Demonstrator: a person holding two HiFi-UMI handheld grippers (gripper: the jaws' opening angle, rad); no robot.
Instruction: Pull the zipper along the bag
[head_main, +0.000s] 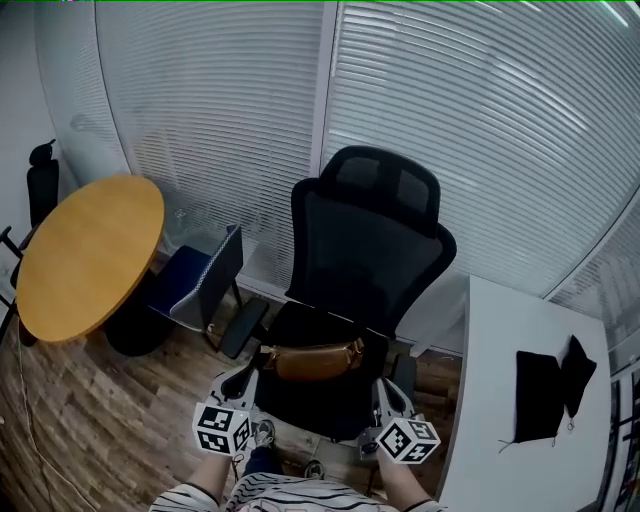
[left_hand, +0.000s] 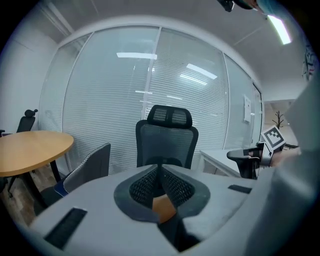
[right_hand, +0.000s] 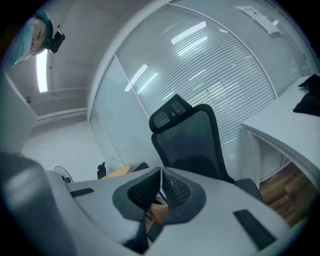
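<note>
On the seat of the black office chair (head_main: 370, 250) lies the brown waist bag (head_main: 315, 358). The left gripper (head_main: 243, 380) and right gripper (head_main: 386, 392) are both pinched closed on nothing, near its ends. Looks like the approach step to me. Next they'd have to open, pin the bag and catch the zipper pull.

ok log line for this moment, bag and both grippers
bag: lying on chair seat | left gripper: jaws together, empty | right gripper: jaws together, empty

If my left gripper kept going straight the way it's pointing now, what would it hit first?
Most likely the backrest of the black office chair: the left gripper, shut, aims at it. The brown bag on the seat seems below that line, though depth is unclear.
</note>
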